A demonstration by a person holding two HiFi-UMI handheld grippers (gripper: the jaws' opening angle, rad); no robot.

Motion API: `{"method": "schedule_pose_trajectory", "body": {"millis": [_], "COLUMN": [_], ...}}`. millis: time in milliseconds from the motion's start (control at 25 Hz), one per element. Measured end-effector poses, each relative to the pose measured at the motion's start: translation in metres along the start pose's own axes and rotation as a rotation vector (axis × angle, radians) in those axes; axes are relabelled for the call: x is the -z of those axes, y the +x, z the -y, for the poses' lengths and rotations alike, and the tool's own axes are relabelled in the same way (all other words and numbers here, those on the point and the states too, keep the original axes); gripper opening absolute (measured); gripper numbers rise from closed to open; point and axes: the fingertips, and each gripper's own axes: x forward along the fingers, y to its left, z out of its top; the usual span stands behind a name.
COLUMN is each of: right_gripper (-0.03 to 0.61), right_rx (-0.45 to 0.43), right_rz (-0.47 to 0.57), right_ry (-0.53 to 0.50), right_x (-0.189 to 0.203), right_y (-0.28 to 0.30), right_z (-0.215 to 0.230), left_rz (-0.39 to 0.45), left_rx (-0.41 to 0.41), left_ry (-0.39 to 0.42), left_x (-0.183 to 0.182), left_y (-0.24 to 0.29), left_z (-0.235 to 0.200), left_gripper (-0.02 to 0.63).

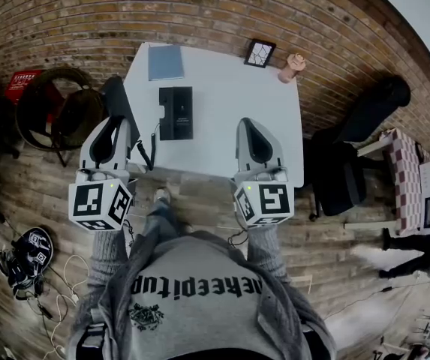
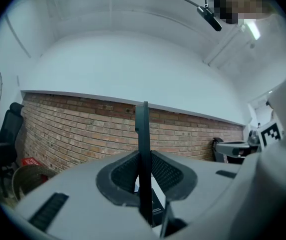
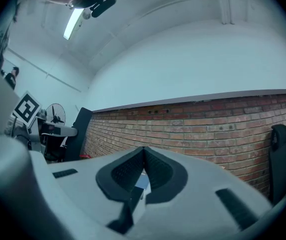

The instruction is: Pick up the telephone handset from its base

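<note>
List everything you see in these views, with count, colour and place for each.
table: one, white, by the brick wall
telephone: one, black, middle of the table
notebook: one, blue, far left of the table
framed picture: one, black frame, far edge
small object: one, pinkish, far right corner
office chair: one, black, right of the table
crate: one, red, floor at left
thin panel: one, black, edge-on between the left jaws
left gripper: grey, jaws closed on the thin panel
right gripper: grey, jaws together, empty
</note>
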Motion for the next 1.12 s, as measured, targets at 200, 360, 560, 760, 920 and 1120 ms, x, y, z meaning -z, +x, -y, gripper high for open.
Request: {"method": "schedule_pose_trajectory", "body": {"millis": [200, 360, 560, 760, 920, 1120], "right_gripper": [0.003, 0.003, 0.003, 0.003, 0.003, 0.003], "right_rx": [0.011, 0.019, 0.025, 0.018, 0.021, 0.018], "right_rz": [0.005, 0.01, 0.009, 0.004, 0.004, 0.003], "right_ry": [-0.009, -0.01, -0.013, -0.013, -0.007, -0.006], "right_x": [-0.002, -0.002, 0.0, 0.001, 0.004, 0.005], "right_y": [-0.004, -0.005, -0.003, 0.003, 0.009, 0.018], "right_z": [0.002, 0.005, 0.009, 0.008, 0.009, 0.01], "left_rz": [0.005, 0.009, 0.009, 0.005, 0.002, -0.005], "left_rx": [-0.009, -0.01, -0.009, -0.01, -0.013, -0.017], "left_ry": [0.004, 0.006, 0.008, 0.011, 0.011, 0.018], "left_x": [-0.001, -0.001, 0.0, 0.001, 0.001, 0.002], "left_y": [-0.003, -0.002, 0.002, 0.005, 0.01, 0.017], "left_z": [0.002, 0.003, 0.004, 0.002, -0.001, -0.005], "left_gripper": [0.067, 0.067, 0.067, 0.067, 0.067, 0.067]}}
